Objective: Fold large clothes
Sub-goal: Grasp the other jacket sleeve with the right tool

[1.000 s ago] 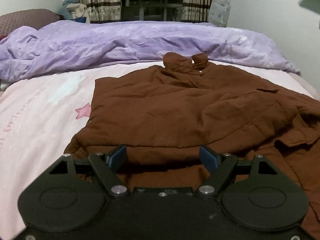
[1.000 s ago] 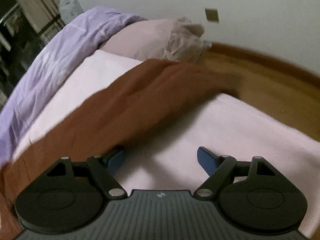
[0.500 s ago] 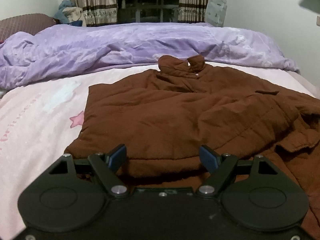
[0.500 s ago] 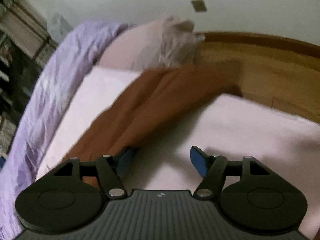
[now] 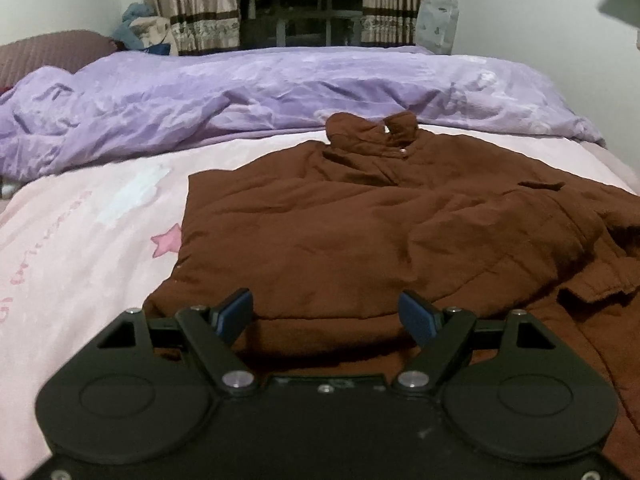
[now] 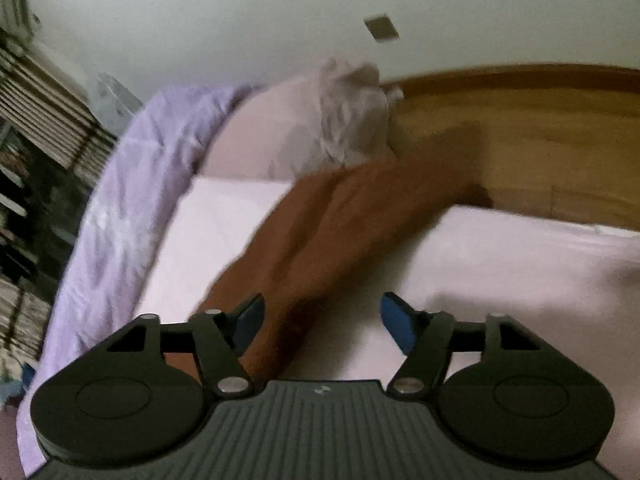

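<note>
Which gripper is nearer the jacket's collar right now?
Left. The left gripper faces the collar across the jacket's body; the right gripper sits over a sleeve, collar unseen.

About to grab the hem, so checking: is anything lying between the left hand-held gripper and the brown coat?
Nothing visible. The left hand-held gripper is open directly over the brown coat, its hem right below.

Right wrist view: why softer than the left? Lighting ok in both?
Right wrist view: motion smear on the brown coat and pillow; its hand-held gripper stays sharp. Left wrist view: crisp coat, dim indoor light, shadow under its hem, fisheye bending the duvet.
</note>
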### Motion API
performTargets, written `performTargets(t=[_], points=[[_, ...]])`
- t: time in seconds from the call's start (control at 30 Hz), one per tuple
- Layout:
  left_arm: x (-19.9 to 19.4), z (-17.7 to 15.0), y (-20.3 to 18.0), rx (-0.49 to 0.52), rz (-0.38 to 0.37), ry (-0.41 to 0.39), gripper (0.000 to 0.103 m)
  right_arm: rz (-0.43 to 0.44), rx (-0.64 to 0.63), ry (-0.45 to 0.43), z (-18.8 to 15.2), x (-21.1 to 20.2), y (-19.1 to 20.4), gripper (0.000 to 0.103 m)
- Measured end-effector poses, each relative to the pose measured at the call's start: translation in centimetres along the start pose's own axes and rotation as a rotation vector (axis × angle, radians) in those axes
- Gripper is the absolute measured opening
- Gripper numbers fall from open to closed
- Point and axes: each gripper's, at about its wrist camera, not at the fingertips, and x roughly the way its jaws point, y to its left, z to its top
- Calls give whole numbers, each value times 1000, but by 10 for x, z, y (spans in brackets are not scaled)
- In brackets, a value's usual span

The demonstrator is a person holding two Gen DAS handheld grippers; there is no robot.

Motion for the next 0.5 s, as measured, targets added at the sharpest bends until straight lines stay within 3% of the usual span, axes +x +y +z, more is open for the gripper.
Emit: performTargets(t=[0.1,0.23,0.27,0.33,0.37,0.5], points=[[-2,1,-2,4,-6,-3,81,-4,-12,1,6,6,6,93],[-6,-1,-8,36,-3,-3,81,-57,-44,122,4,51,16,87],[-6,-2,-9,43,0,0,81,-58,-57,151,1,64,18,81],[-5,-4,-10,54,4,7,81,-32,-77,181,-5,80,20,44],[-4,-4,-10,60,7,11,81,7,-91,187,-10,84,21,8],[-5,-5,-9,87,16,9,81,45,-247,23,-25,57,46,7]])
